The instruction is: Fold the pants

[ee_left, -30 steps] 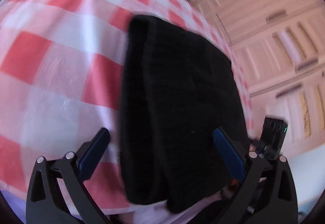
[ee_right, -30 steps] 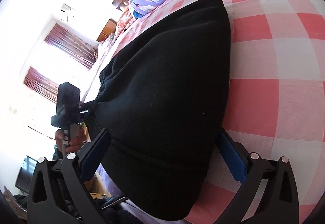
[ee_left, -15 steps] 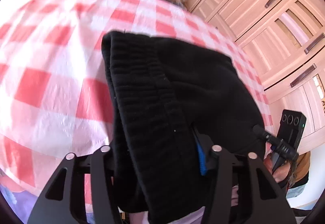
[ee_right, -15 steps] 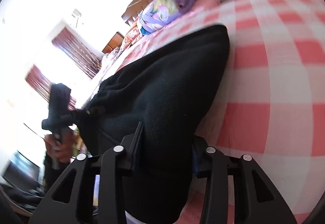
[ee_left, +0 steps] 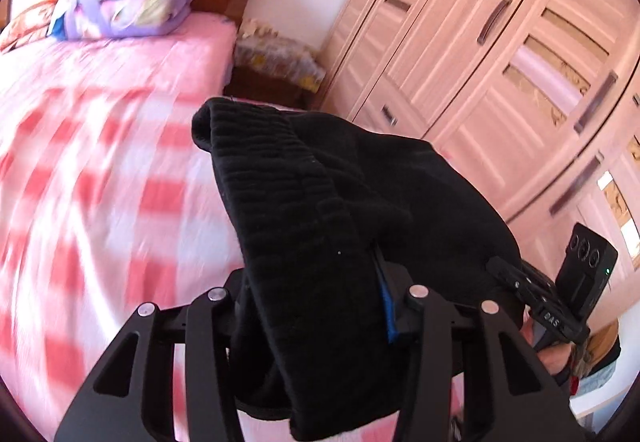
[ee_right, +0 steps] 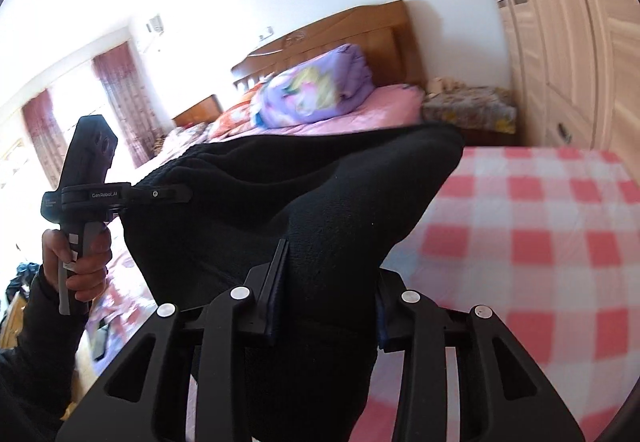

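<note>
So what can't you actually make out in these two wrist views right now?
- Left wrist view: the black pants drape over the left tool, hiding its left finger; only a blue pad edge shows.
- Left wrist view: the checked bedsheet is motion-blurred.
- Right wrist view: the pants cover the right tool's fingertips.
- Both views: the pants' lower part is cut off by the bottom edge, so the fold state is unclear.

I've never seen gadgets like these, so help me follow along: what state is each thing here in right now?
Black pants: bunched, held up off the bed by both grippers.
Left gripper: shut on the pants.
Right gripper: shut on the pants.
Wardrobe: doors closed.
Purple quilt: folded, by the headboard.
Checked bedsheet: spread flat.
</note>
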